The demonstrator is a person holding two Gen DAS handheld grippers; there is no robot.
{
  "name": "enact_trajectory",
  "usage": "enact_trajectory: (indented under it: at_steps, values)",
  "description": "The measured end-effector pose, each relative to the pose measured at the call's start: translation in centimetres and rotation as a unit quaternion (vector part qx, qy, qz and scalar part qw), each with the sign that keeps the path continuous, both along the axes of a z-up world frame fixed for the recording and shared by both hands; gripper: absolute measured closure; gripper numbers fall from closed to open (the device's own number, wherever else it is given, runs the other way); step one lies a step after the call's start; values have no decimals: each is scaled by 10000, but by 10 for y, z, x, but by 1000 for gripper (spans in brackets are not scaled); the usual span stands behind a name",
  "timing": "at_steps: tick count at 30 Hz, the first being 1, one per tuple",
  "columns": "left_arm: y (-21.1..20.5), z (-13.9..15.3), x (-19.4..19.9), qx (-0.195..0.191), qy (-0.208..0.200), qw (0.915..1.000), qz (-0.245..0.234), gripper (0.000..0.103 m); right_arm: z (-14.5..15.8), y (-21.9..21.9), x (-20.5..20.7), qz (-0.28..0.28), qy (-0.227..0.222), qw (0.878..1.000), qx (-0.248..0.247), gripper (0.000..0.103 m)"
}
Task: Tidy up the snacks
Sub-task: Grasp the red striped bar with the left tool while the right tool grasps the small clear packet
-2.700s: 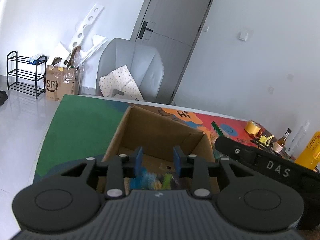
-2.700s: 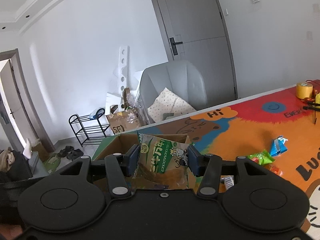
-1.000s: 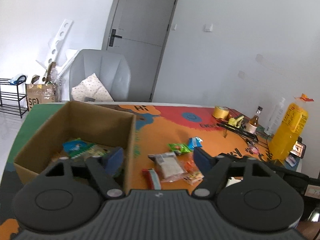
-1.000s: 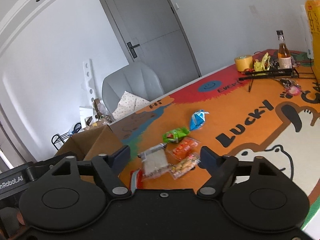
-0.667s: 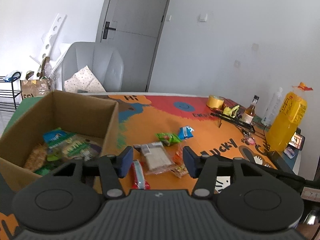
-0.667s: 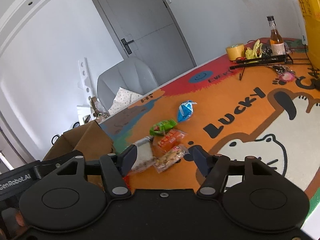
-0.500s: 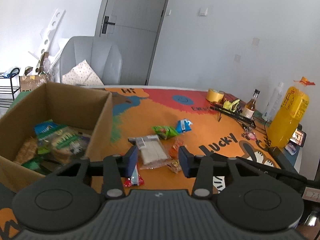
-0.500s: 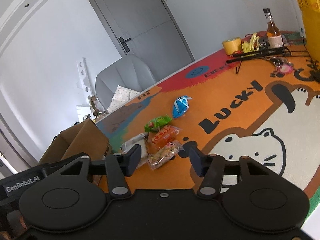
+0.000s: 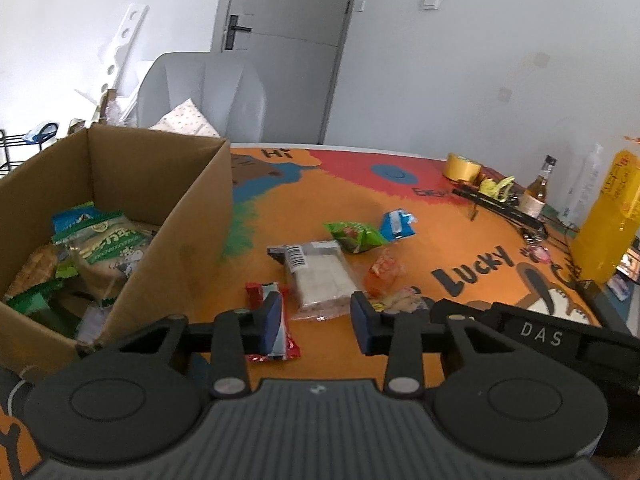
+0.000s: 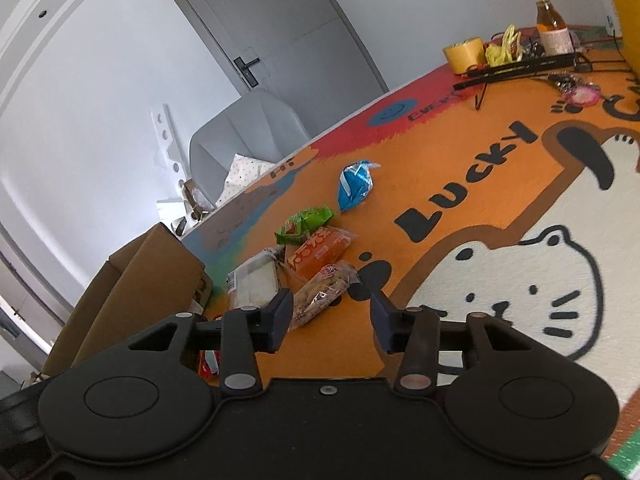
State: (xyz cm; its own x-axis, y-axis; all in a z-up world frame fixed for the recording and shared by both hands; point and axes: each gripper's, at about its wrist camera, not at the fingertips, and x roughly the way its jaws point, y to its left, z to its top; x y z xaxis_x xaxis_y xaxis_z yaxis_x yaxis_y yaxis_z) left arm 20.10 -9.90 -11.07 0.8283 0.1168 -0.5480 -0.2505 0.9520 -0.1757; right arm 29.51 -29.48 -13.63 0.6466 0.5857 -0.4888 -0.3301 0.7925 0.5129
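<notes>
Several snack packets lie loose on the orange mat: a clear-wrapped white packet (image 9: 318,276), a red bar (image 9: 280,328), a green packet (image 9: 354,236), a blue packet (image 9: 396,224), an orange packet (image 10: 320,254) and a clear nut bar (image 10: 324,292). A cardboard box (image 9: 188,232) on the left holds several snacks. My left gripper (image 9: 316,322) is open and empty, just short of the white packet. My right gripper (image 10: 330,318) is open and empty, right before the nut bar. It also shows in the left wrist view (image 9: 536,334).
A tape roll (image 9: 464,166), a black rack (image 9: 500,208), a glass bottle (image 9: 538,190) and a yellow jug (image 9: 610,224) stand at the mat's far right. A grey chair (image 9: 204,92) stands behind the table.
Both grippers left the box after releasing their snacks, swung right and came down close to the loose packets. Their jaws have narrowed but stay open.
</notes>
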Motion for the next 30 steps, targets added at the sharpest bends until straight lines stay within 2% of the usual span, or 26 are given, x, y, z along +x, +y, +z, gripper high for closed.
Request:
enact_trajectory:
  at_steps: [5, 11, 18, 23, 24, 26, 30]
  values:
    - [2, -10, 8, 74, 102, 9999, 92, 66, -9, 12, 10, 108, 144, 9998, -22, 57]
    - [3, -15, 13, 147, 31, 9995, 284, 66, -7, 22, 20, 114, 102, 9998, -89, 55]
    - [9, -21, 17, 58, 22, 9990, 450, 66, -4, 39, 24, 60, -103, 9986, -523, 55]
    - [14, -29, 22, -75, 183, 9986, 493, 66, -3, 51, 20, 66, -312, 9950, -945, 55]
    - [15, -31, 22, -130, 215, 9985, 491, 66, -2, 52, 20, 72, -339, 9945, -993, 55]
    - [15, -32, 21, -98, 221, 9986, 479, 66, -2, 51, 18, 62, -390, 9931, -1105, 63]
    - [18, -31, 20, -133, 285, 9982, 520, 82, -2, 47, 13, -3, -381, 9915, -1242, 74]
